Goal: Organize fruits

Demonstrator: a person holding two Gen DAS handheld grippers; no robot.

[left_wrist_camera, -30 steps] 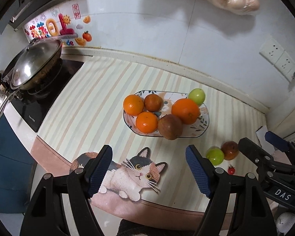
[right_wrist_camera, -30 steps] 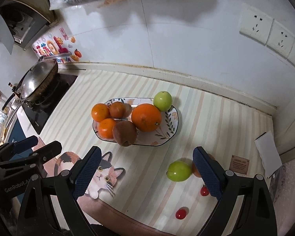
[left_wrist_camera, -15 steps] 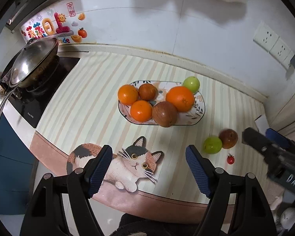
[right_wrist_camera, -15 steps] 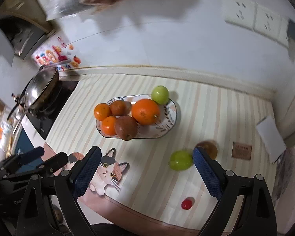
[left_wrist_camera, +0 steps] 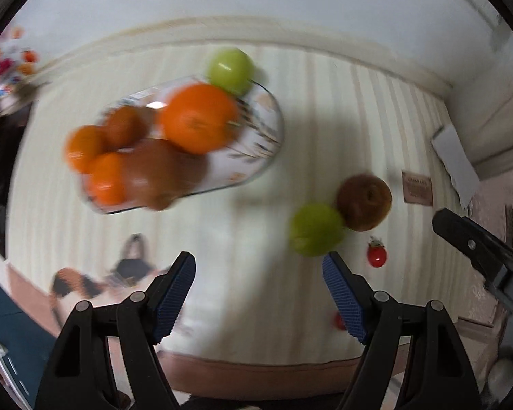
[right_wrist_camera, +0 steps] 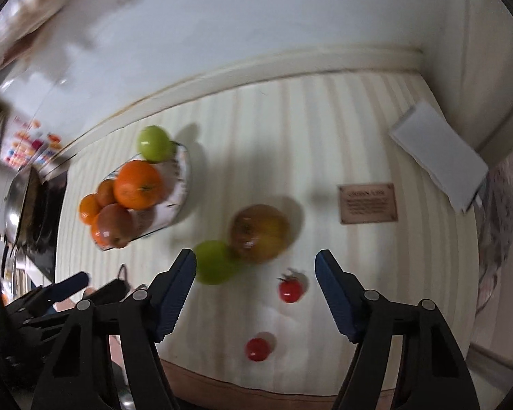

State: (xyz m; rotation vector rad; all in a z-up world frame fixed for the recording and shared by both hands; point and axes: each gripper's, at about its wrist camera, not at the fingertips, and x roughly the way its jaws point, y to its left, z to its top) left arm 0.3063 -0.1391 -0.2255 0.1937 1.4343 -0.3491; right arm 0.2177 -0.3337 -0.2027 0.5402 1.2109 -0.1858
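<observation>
Both your grippers over the striped mat, nothing held.

Your left gripper (left_wrist_camera: 259,294) has its jaws apart and empty above bare mat (left_wrist_camera: 256,232). Your right gripper (right_wrist_camera: 255,292) is closing, jaws still wide, pads touching nothing; a cherry tomato (right_wrist_camera: 289,290) lies on the mat between them, a second tomato (right_wrist_camera: 257,349) nearer you. Loose green apple (right_wrist_camera: 215,262) touches brown fruit (right_wrist_camera: 260,232). The plate (right_wrist_camera: 181,184) holds oranges, a brown fruit and another green apple (right_wrist_camera: 155,143) at its far rim.
</observation>
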